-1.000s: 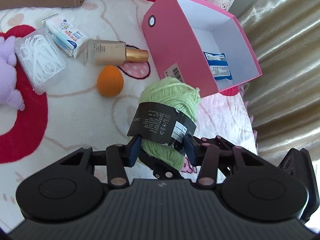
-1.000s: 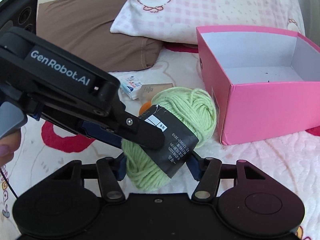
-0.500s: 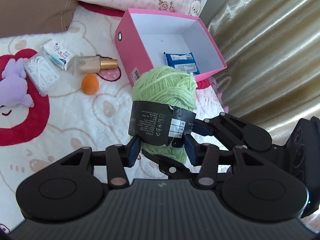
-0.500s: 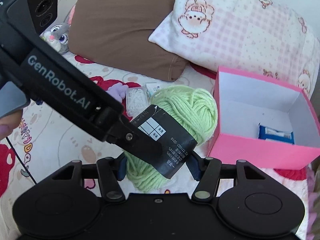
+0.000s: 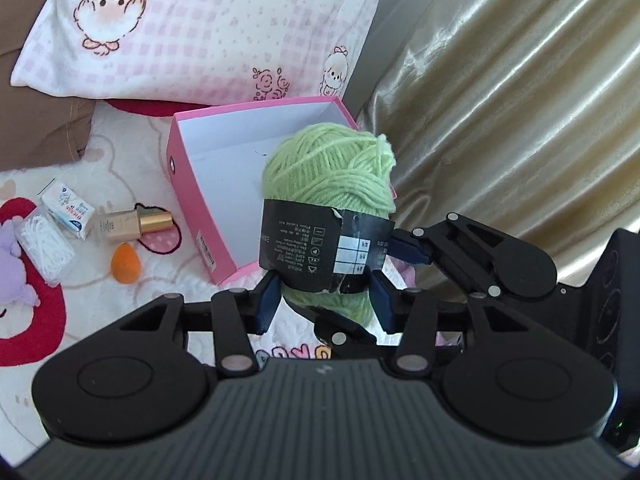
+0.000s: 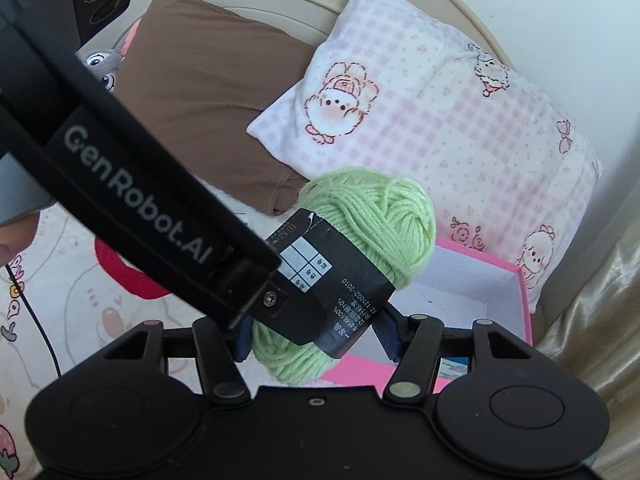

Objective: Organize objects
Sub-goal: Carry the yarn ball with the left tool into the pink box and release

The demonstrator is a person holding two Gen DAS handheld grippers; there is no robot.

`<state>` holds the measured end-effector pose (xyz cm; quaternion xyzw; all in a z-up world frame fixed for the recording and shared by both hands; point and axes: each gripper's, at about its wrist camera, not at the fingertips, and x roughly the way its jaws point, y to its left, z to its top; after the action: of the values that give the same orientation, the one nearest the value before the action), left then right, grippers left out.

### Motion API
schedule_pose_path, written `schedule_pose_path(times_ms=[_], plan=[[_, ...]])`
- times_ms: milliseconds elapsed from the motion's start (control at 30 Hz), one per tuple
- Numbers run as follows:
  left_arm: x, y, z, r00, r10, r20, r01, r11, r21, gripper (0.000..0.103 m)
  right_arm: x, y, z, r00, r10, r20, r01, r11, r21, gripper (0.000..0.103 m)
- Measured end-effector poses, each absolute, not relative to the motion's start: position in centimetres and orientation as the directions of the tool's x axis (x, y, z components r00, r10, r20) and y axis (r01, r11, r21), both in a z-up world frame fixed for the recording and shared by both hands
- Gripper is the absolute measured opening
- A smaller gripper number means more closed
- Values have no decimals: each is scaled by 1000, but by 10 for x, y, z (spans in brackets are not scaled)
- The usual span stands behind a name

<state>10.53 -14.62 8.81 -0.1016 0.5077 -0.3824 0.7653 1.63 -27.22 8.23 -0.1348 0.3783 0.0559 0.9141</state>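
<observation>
Since a second ago both tools have come up off the bed with the yarn between them; the pink box, which sat beside the ball, now shows behind and below it.

Left tool (image 5: 322, 302): blue pads clamped on the lower part of the green yarn ball (image 5: 330, 184), one on each side, just under the black paper band (image 5: 320, 254). Ball stands centre frame, directly ahead of the pads, well clear of the blanket.

Right tool (image 6: 316, 338): its pads also grip the ball (image 6: 372, 216), on the lower end below the band, in the lower centre of its view. From the left view I see one of its fingers (image 5: 410, 250) coming in from the right against the band. From the right view the left tool's arm crosses diagonally from the upper left and ends on the band.

Pink box (image 5: 200, 196): open, white inside, left of centre in the left view; the ball overlaps its right half in the picture. In the right view a blue packet (image 6: 454, 368) lies in the box at the lower right.

On the blanket at the left of the left view: orange sponge (image 5: 125, 268), gold-capped bottle (image 5: 134, 224), white tissue pack (image 5: 68, 210), clear box of floss picks (image 5: 42, 242).

Pink checked pillow (image 5: 192, 28) across the top; gold curtain (image 5: 520, 100) on the right.
</observation>
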Motion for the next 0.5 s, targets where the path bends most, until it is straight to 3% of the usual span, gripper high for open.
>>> schedule_pose_path(times_ms=[500], plan=[[197,-235,13,121,-624,-772,277,768,-578,47,100,-371,16,594,98,-798,-239,969,-59,64]])
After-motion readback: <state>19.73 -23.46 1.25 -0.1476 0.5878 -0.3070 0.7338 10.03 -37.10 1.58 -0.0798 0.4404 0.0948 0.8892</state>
